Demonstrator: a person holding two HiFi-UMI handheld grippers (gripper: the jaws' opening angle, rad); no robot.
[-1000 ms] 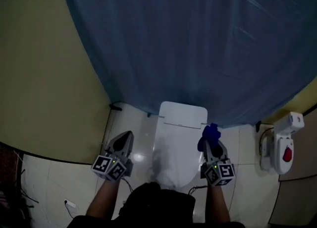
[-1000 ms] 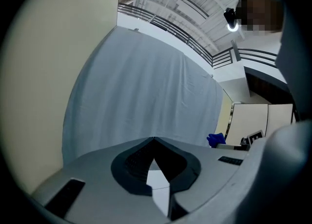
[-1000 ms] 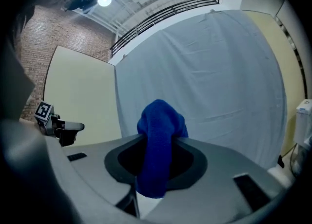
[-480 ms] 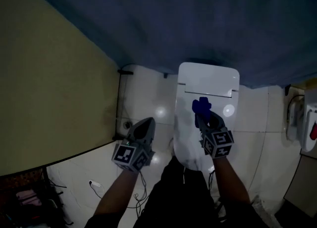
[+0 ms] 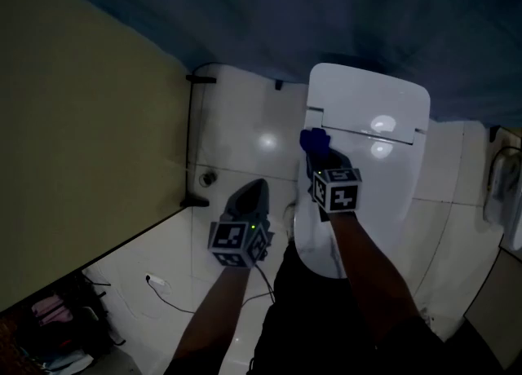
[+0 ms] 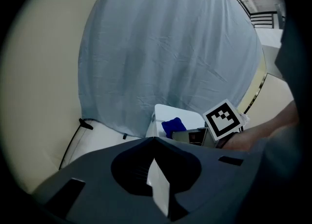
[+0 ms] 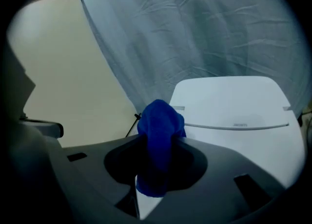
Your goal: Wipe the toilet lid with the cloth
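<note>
A white toilet with its lid (image 5: 383, 178) down stands against a blue curtain; the lid (image 7: 243, 140) fills the right of the right gripper view. My right gripper (image 5: 318, 153) is shut on a blue cloth (image 5: 311, 140), held over the lid's left edge near the hinge. The cloth (image 7: 158, 145) bunches out between the jaws and also shows small in the left gripper view (image 6: 173, 126). My left gripper (image 5: 251, 196) hangs shut over the floor, left of the toilet, with nothing in it.
A blue curtain (image 5: 342, 6) hangs behind the toilet. A beige wall (image 5: 81, 145) runs along the left. White floor tiles (image 5: 236, 137) lie between wall and toilet, with a cable (image 5: 163, 288) on them. A white fixture (image 5: 502, 194) stands at the right edge.
The view has tilted down and drawn closer. My right gripper with the cloth moved from beside the toilet's right side across the lid to its left part. The left gripper stayed low.
</note>
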